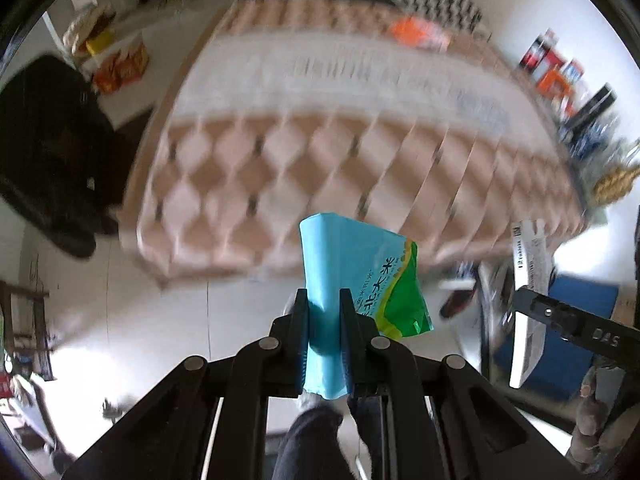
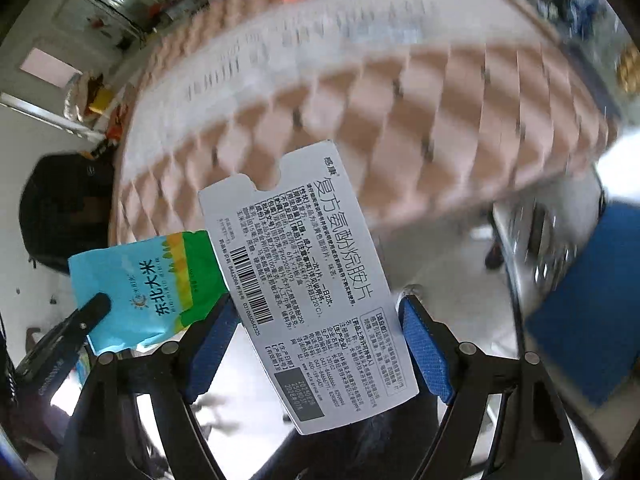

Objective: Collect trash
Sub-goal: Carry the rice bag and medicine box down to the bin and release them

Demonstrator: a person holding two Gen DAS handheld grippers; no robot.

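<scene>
The left gripper (image 1: 323,312) has its fingers pinching a small blue and green snack packet (image 1: 356,276), which stands up out of the grip with its printed end free in the air; the right wrist view shows the same packet (image 2: 148,296) held off to the left. The right gripper (image 2: 320,320) carries a flattened white medicine carton (image 2: 308,280), printed with text and a barcode, and its blue-padded fingers (image 2: 424,352) sit against the carton's two long edges, so they appear to be clamping it across its width, though the contact on the left edge is partly hidden. Both pieces of trash are off any surface, carried in the air in front of a low table with a tan diamond-patterned cover (image 1: 320,140), whose near edge lies just beyond them; an orange packet (image 1: 416,32) lies toward the table's far edge. No bin is visible in either view. Both pieces look very light. The packet is thin, glossy film, soft and likely slippery, so a firm pinch low on its body, as now, suits it better than a hold at a loose corner. The carton is stiffer card but could bow or pop out if squeezed hard edge to edge; gripping its flat faces would probably be more secure.
</scene>
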